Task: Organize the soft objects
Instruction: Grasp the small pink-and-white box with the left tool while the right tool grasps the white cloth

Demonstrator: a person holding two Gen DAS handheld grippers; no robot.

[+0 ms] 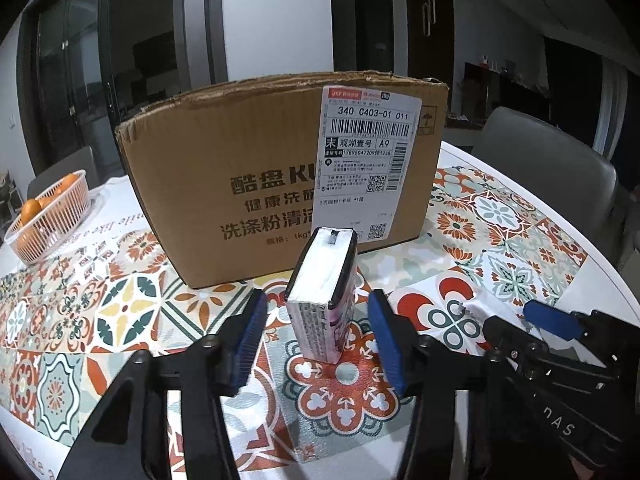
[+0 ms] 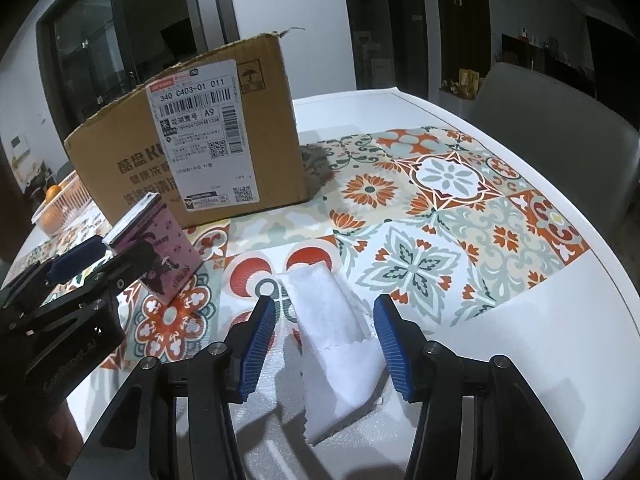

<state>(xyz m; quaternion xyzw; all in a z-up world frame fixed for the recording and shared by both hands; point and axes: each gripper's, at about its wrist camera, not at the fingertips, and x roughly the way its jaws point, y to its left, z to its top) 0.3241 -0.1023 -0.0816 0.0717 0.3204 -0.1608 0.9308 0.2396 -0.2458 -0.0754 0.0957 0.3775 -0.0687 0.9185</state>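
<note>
A small pink-and-white tissue pack (image 1: 322, 294) stands upright on the patterned tablecloth, between the open blue pads of my left gripper (image 1: 320, 336) without touching them. It also shows in the right wrist view (image 2: 158, 246). A white folded tissue sheet (image 2: 338, 344) lies on the table between the open blue pads of my right gripper (image 2: 324, 346), which is empty. In the left wrist view the right gripper (image 1: 552, 322) and part of the white sheet (image 1: 490, 306) show at the right. A brown cardboard box (image 1: 280, 176) stands behind the pack.
An orange plastic basket (image 1: 52, 216) with oranges sits at the far left of the table. A grey chair (image 2: 552, 136) stands at the table's far right edge. The left gripper (image 2: 76, 264) shows at the left of the right wrist view.
</note>
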